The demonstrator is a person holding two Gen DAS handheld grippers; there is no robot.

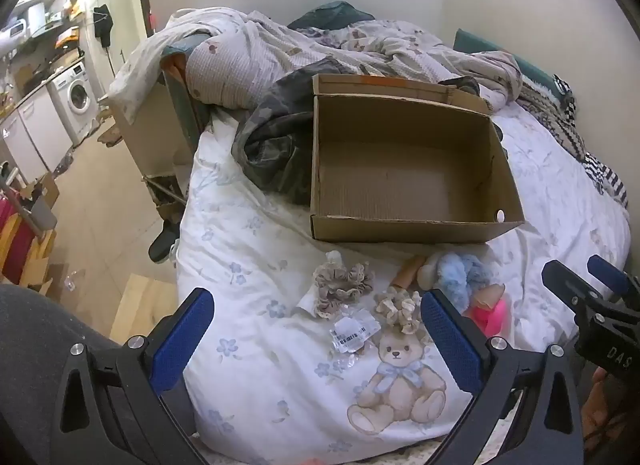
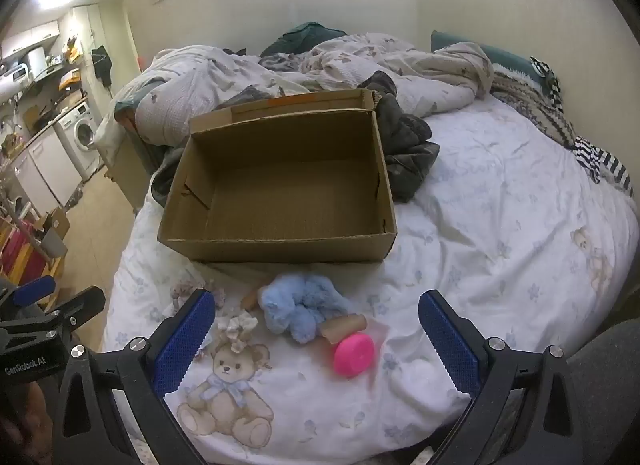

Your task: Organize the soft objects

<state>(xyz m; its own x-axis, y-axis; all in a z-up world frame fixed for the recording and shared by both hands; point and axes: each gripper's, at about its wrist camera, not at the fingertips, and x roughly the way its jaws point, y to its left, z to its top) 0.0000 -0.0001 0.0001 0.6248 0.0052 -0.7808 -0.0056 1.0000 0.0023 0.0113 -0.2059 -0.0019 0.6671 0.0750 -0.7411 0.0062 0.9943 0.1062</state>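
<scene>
An empty brown cardboard box [image 1: 408, 169] [image 2: 280, 189] stands on the bed. In front of it lie a beige scrunchie [image 1: 344, 281], a cream scrunchie [image 1: 400, 309] [image 2: 238, 327], a fluffy blue scrunchie [image 1: 460, 273] [image 2: 304, 305], two brown tubes [image 2: 344, 325] and a pink round object [image 1: 494, 315] [image 2: 354, 353]. My left gripper [image 1: 318, 329] hovers open over the beige and cream scrunchies. My right gripper [image 2: 318, 329] hovers open over the blue scrunchie and pink object. Neither holds anything.
The white bedsheet [image 2: 480, 245] has a teddy bear print [image 1: 400, 381]. A crumpled duvet [image 1: 320, 45] and dark clothes [image 2: 404, 149] lie behind the box. A small clear bag with a barcode label [image 1: 352, 331] lies near the scrunchies. The floor and a washing machine [image 1: 78, 97] are at left.
</scene>
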